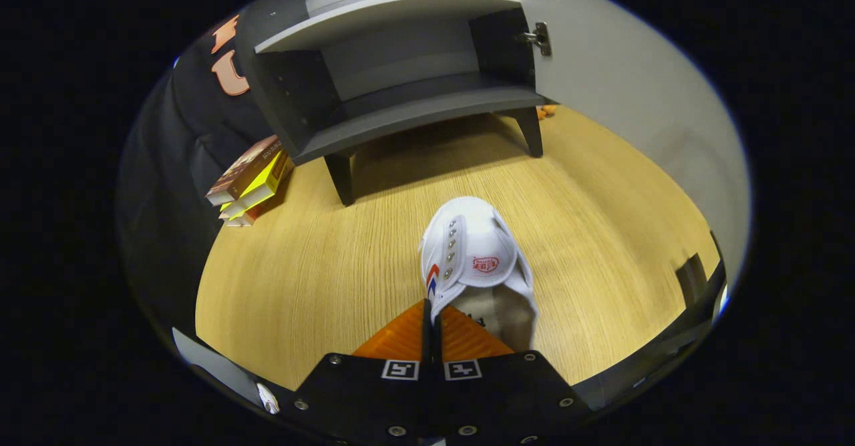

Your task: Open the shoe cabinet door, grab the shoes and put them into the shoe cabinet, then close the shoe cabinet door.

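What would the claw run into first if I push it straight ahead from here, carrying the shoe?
The claw is shut on the white shoe, whose toe leads. Straight ahead lies bare floor, then probably the open shoe cabinet, around its bottom shelf edge or front leg. Height is hard to judge.

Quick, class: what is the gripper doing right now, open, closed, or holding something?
Gripper: closed, its fingers pinching the side wall of the white shoe.

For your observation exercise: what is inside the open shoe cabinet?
Bare shelves inside the shoe cabinet; its far corners lie in shadow. The gripper is shut on the white shoe ahead of it.
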Demonstrator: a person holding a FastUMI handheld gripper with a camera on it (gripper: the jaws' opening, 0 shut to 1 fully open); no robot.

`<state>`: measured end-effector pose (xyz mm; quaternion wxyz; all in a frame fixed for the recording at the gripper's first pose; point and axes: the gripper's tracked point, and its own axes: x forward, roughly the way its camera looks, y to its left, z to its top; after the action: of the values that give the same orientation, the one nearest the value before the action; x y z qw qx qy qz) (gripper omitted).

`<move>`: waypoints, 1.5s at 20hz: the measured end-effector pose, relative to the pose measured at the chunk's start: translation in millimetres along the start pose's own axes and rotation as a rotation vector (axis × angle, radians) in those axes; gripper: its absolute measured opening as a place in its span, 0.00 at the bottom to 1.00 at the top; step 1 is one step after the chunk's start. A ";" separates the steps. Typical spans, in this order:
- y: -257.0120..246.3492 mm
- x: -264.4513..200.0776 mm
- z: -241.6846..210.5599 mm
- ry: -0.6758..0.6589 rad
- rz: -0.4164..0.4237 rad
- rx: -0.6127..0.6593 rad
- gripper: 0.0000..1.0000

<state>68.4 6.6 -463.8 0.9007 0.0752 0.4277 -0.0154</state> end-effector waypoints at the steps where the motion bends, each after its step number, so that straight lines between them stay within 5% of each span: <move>1: 1.2 -5.7 9.2 -0.023 0.001 -0.003 0.00; 7: 16.1 -48.9 67.0 -0.143 0.020 0.001 0.00; 18: 58.9 -152.4 238.6 -0.530 0.070 -0.126 0.00; 30: 90.7 -90.6 400.5 -0.619 0.111 -0.180 0.00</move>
<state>327.0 33.4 -133.2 0.9904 0.0101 0.1284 0.0494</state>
